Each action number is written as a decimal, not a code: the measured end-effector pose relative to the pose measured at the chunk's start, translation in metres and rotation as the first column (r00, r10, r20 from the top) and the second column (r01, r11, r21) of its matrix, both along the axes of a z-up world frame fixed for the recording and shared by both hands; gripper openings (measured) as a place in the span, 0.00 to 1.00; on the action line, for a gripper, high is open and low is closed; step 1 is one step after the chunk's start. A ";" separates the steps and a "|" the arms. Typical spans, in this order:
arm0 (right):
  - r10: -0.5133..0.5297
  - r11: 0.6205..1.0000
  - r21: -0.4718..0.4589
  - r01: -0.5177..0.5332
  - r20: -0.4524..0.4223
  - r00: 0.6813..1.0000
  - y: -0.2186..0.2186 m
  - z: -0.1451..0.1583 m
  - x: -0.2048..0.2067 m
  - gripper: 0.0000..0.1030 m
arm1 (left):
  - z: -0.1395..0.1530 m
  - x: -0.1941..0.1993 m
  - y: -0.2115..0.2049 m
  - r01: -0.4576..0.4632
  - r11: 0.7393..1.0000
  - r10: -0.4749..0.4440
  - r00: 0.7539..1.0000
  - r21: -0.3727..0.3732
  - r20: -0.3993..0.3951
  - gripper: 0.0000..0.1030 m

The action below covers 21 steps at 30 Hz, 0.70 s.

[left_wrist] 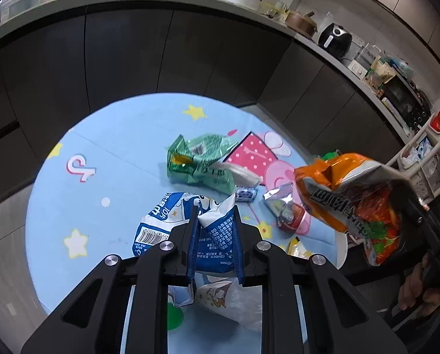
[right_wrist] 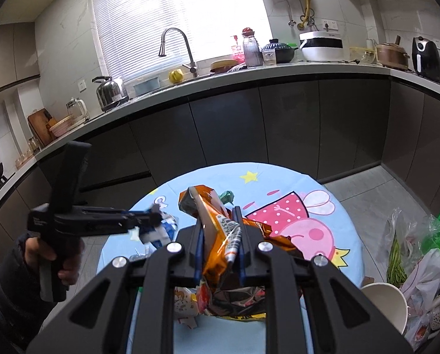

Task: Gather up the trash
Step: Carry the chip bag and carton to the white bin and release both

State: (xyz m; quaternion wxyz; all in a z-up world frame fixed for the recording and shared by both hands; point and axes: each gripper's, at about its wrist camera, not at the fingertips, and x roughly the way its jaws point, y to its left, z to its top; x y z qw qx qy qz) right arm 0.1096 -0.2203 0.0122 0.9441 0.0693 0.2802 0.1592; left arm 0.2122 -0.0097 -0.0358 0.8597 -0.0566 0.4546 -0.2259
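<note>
Both grippers, left gripper (left_wrist: 215, 221) and right gripper (right_wrist: 221, 221), are matte black with silver round screws and blue-edged fingers (left_wrist: 190, 244); the sleeve (right_wrist: 4, 283) looks dark, maybe padded.

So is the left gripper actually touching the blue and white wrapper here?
Touching. In the left wrist view the left gripper has both fingers closed on a fold of the blue and white wrapper, which stands pinched between them.

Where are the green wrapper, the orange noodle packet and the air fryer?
green wrapper (left_wrist: 203, 159): left wrist view, middle of its crumpled face.
orange noodle packet (right_wrist: 220, 236): right wrist view, part between the fingers.
air fryer (right_wrist: 425, 57): right wrist view, front of its body.
</note>
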 end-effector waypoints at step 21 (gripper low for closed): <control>-0.420 0.904 0.058 0.423 -0.061 0.905 -0.175 -0.036 -0.110 0.19 | 0.069 -0.079 -0.194 0.433 0.882 -0.413 0.900 -0.184 0.140 0.18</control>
